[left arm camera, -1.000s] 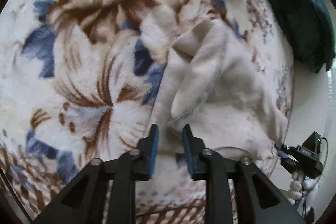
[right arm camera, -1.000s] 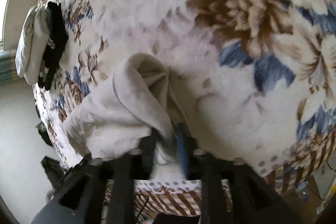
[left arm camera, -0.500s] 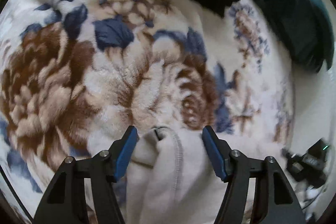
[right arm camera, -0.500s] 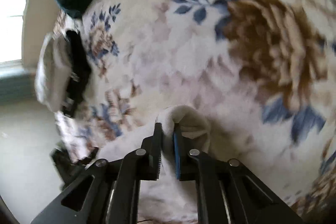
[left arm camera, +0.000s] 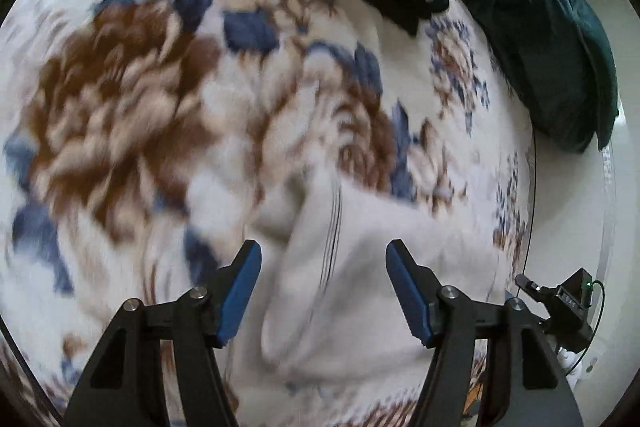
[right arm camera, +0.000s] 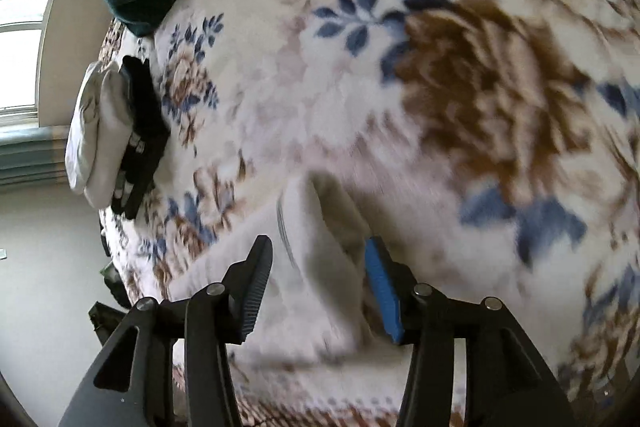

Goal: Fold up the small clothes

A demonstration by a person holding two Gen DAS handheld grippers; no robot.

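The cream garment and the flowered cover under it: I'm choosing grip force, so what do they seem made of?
The cream garment looks like soft matte knit, maybe cotton: limp folds, stitched seam. The flowered cover looks like plush fleece, with a fuzzy printed pile. Motion blur leaves both uncertain.

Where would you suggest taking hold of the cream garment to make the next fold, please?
Probably the raised stitched fold of the cream garment, coming from above with the left claw open astride it: that ridge stands proud of the floral blanket.
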